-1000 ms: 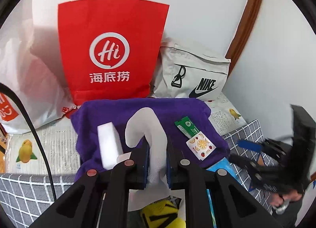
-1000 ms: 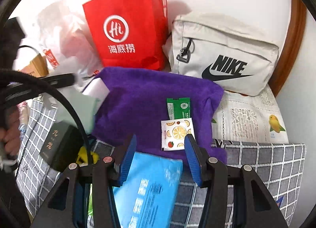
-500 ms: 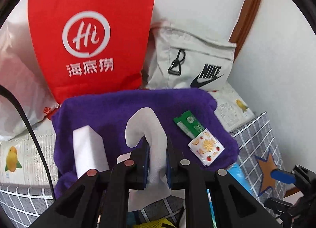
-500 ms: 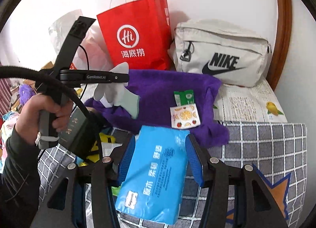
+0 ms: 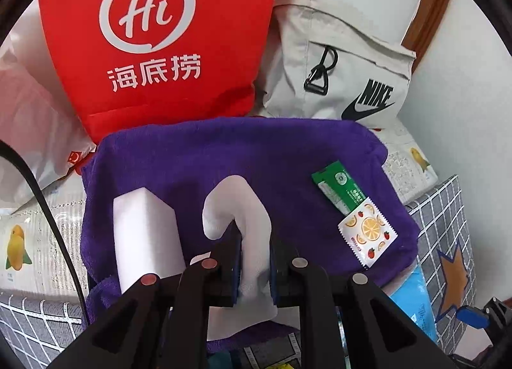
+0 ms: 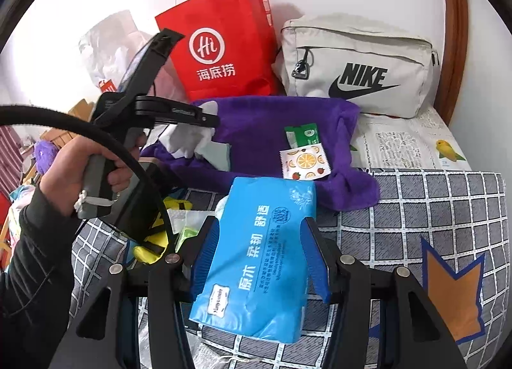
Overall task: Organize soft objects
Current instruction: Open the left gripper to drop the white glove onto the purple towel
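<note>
Sock [image 5: 246, 228], white and limp, hangs pinched between the pressed-together jaws of the left gripper [image 5: 254, 260] over the near edge of the purple towel [image 5: 243, 151], its toe curling over beside a white foam block [image 5: 144, 234]. Two flat sachets, green [image 5: 339, 186] and fruit-printed [image 5: 368, 234], lie toward the towel's right edge. The right gripper [image 6: 259, 260] has its blue pads squeezing a crinkly blue tissue pack [image 6: 259, 260] at the towel's near edge, over the checked cover [image 6: 416, 209].

Judged risks: the sock could slip from so narrow a pinch or land on the block and tip it; the slick pack may slide out of its half-wide grip or drag the fleecy towel.
</note>
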Demonstrator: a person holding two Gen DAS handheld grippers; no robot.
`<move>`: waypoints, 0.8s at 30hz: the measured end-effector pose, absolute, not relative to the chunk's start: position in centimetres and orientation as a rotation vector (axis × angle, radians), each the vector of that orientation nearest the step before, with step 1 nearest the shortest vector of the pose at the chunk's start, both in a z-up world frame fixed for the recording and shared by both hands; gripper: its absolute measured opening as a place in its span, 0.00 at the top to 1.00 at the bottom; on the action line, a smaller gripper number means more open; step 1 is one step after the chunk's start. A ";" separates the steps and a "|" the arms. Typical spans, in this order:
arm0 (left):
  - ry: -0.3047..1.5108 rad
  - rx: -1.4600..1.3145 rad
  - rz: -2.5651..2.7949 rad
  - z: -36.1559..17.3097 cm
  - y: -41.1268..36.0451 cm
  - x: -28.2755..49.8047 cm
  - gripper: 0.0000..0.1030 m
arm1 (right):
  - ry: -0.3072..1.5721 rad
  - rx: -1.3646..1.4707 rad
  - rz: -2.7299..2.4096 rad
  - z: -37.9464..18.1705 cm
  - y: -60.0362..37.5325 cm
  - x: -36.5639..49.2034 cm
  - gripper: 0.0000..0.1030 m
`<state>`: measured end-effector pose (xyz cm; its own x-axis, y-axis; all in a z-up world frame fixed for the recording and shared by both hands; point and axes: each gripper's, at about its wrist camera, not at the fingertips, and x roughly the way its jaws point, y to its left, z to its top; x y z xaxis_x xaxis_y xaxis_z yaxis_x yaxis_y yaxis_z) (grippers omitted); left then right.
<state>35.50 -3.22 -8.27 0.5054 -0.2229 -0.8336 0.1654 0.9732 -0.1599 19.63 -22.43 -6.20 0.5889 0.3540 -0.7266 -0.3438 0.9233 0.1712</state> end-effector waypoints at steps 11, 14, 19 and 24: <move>1.060 -0.031 -0.225 -8.8 -4.1 35.9 0.45 | 0.855 0.054 0.454 -6.0 -22.7 18.9 0.49; 1.053 -0.013 -0.204 -8.6 -4.3 35.8 0.38 | 0.853 0.058 0.465 -5.8 -22.7 18.3 0.49; 1.021 0.021 -0.176 -7.6 -4.6 35.6 0.31 | 0.853 0.060 0.469 -5.7 -22.7 17.6 0.47; 1.001 0.046 -0.168 -6.4 -4.7 35.1 0.31 | 0.851 0.063 0.485 -5.4 -22.4 16.9 0.47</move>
<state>35.09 -4.69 -6.38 0.5277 -0.1192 -0.8410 0.1612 0.9862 -0.0386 16.86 -22.44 -5.36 0.5579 0.4352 -0.7066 -0.3861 0.8898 0.2432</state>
